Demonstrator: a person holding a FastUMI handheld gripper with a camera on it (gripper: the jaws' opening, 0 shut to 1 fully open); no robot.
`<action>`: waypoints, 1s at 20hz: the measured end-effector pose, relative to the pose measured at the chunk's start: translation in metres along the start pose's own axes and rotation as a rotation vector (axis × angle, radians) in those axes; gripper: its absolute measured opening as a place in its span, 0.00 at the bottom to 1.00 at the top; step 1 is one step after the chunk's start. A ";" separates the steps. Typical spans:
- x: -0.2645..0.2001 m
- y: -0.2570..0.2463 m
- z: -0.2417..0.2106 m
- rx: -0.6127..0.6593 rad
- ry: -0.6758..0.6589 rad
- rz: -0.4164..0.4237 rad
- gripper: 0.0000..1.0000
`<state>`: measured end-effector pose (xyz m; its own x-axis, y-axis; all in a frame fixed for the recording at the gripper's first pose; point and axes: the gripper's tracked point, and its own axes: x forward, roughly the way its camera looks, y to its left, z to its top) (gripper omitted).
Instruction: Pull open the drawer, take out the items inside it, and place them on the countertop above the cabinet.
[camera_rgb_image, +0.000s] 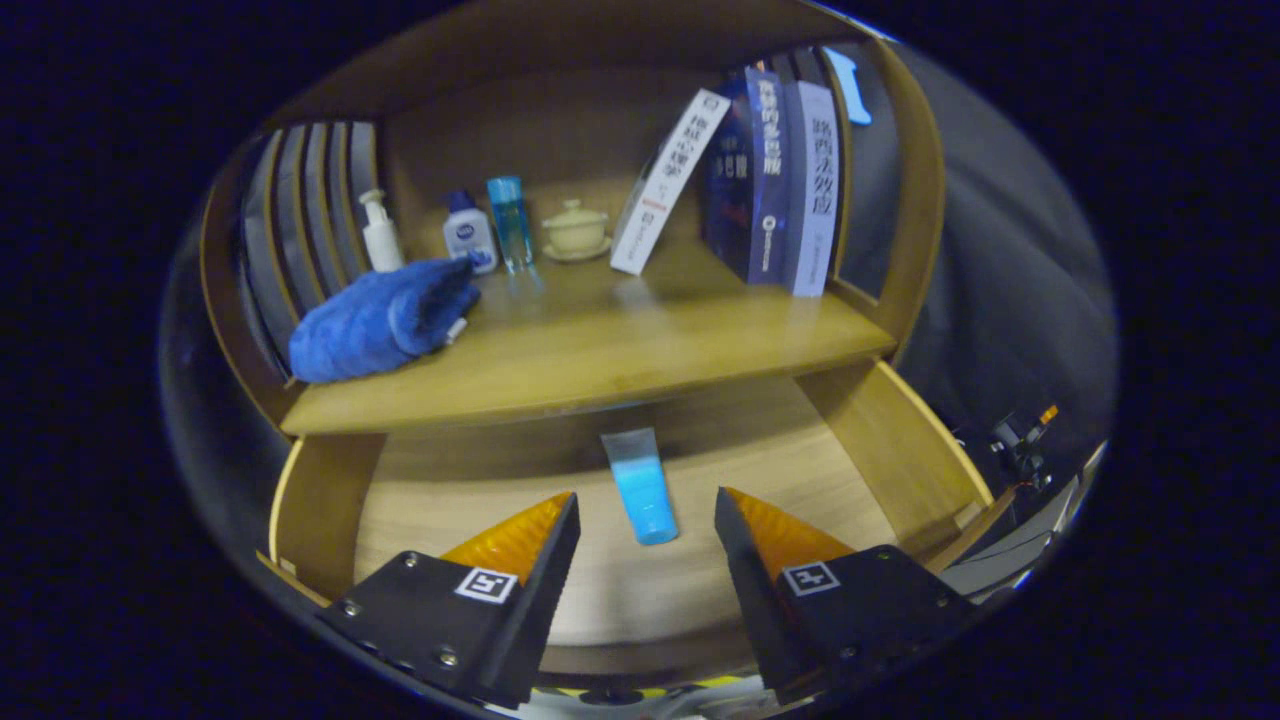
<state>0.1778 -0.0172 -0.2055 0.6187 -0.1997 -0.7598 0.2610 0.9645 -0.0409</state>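
Three books stand on the surface. The pale book (815, 190) has large Chinese characters down its spine that seem to read 路西法效应. The dark blue book (745, 180) and the leaning white book (660, 185) also have Chinese titles, too blurred to read. The small white bottle (469, 235) has a round blue logo, illegible. The tool (647, 495), fingers spread apart, has a square black-and-white marker on each finger.

The wooden countertop (640, 350) bears a blue towel (380, 320), three bottles, a lidded cup and books, while the open drawer (480, 490) below holds a blue tube (640, 487) between the spread fingers of the gripper (647, 510).
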 end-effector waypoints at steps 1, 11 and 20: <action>0.010 -0.001 -0.003 -0.011 0.040 -0.003 0.82; 0.045 -0.005 -0.034 -0.096 0.292 -0.036 0.79; 0.049 -0.008 -0.050 -0.109 0.400 -0.032 0.79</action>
<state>0.1689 -0.0256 -0.2754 0.2690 -0.1677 -0.9484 0.1820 0.9758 -0.1209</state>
